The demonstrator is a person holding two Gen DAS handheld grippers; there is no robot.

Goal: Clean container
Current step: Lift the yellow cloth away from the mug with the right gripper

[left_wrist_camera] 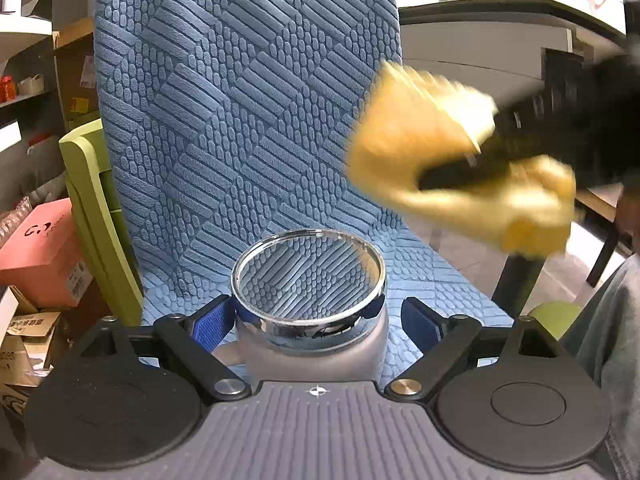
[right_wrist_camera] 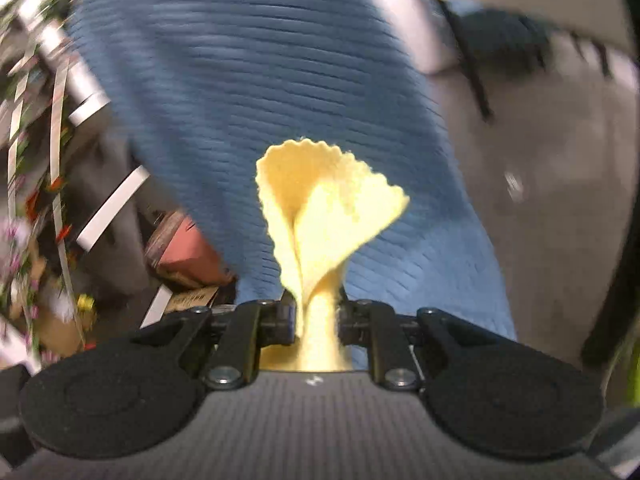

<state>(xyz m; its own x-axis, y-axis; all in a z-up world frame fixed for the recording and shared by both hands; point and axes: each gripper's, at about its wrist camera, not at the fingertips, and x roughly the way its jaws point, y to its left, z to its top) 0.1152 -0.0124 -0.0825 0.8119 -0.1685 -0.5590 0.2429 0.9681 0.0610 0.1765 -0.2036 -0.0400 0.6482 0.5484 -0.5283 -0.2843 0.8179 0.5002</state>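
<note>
Left hand-held gripper [left_wrist_camera: 318, 320] pinches the glass container [left_wrist_camera: 310, 300] below its rim, rigid, slippery, fragile; right hand-held gripper [right_wrist_camera: 318, 316] clamps the soft yellow cloth [right_wrist_camera: 320, 216] at 2 o'clock.

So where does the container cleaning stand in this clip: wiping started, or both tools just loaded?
Done: both tools are loaded. The left tongs are shut on the glass jar, mouth open toward the camera view; the right tongs pinch a yellow cloth. In hand: in the left view, the blurred cloth is above and right of the jar, not touching it. Left: the wiping itself; whether the jar is already clean is unclear.
</note>
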